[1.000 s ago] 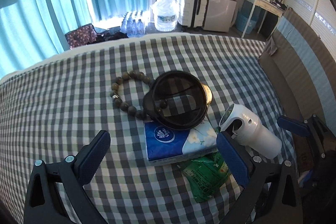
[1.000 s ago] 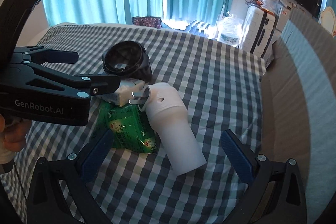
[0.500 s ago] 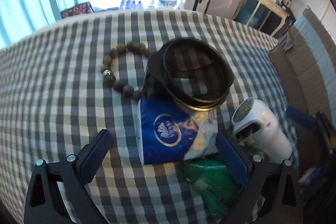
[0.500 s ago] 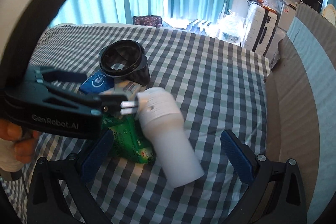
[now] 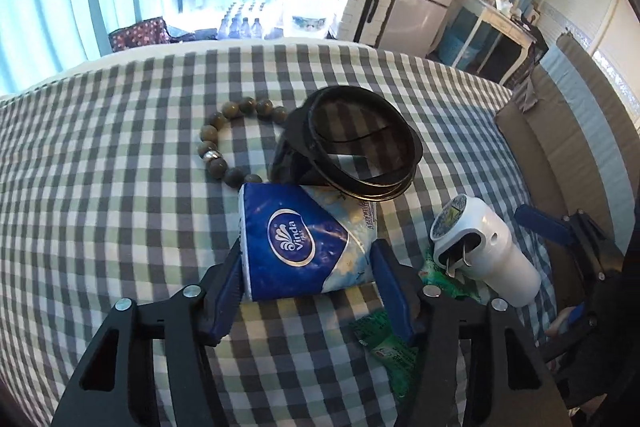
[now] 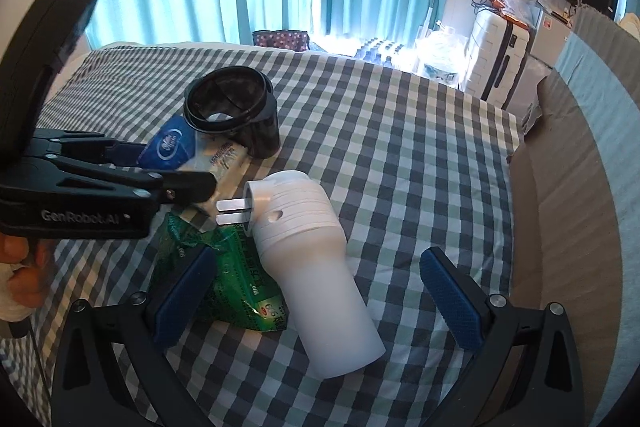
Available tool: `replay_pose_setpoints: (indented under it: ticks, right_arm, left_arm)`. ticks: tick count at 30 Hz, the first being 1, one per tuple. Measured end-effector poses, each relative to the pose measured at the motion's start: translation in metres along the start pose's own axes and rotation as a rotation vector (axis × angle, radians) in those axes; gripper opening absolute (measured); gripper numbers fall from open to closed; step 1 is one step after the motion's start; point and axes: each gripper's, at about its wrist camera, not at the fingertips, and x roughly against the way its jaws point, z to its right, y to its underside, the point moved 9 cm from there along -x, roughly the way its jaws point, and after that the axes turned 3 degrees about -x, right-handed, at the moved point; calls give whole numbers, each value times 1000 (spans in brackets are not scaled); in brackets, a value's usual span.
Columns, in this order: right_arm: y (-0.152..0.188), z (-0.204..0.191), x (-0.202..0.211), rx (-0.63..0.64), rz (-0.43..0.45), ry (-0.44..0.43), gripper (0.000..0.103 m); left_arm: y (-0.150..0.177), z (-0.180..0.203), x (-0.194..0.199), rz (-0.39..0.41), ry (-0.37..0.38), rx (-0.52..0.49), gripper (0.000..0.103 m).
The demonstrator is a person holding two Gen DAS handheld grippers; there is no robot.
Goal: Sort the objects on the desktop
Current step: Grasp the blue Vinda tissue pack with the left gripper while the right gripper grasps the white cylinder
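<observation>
So the left hand-held gripper [image 5: 306, 281] has its blue pads on either side of the blue Vinda tissue pack [image 5: 296, 247] and the jaws are closing in on it. The pads look right up against the pack's two sides, and its wrapper looks pinched in a bit at the near end. The pack sits on the checked bed cover [image 5: 120, 207], with its far end tucked under the black lens-hood-looking ring thing [image 5: 356, 147]. A bracelet of brownish beads [image 5: 224, 147] lies just left of that black ring, touching or almost touching it.

The right hand-held gripper [image 6: 316, 287] is wide open, holding nothing. The white plug-in cylinder gadget [image 6: 316, 267] lies on its side between the open fingers, prongs pointing toward the left tool, and neither pad touches it. It's partly resting on a crumpled green packet [image 6: 236, 279], which the left pad of that gripper overlaps in the right wrist view; can't tell if it actually touches.

A bit of the person's hand [image 6: 20, 267] shows at the left edge, gripping the left tool's handle.
</observation>
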Motion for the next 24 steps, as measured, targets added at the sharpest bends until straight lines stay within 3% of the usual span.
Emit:
replay_pose_setpoints:
  ticks: [4,6,8,11,16,24]
  right_arm:
    - [0,1,-1,-14,6,-7,101]
    - [0,4,-2,-38,-1,-10,90]
    - [3,7,-6,-57,-32,-7,62]
    - [6,9,-6,-34,-48,44,40]
    - [5,7,3,-47,-50,16,40]
    - [-13,-5,37,-35,35,-3,40]
  left_arm:
    - [-6,-7,10,25,-19,-6,48]
    - [-7,-9,14,29,-19,-8,45]
    - [-7,-12,17,36,-21,-10,43]
    - [-7,-15,22,50,-22,-7,37]
    - [-10,-20,40,75,-26,-23,25]
    - [-14,-21,77,130,-52,-47,22]
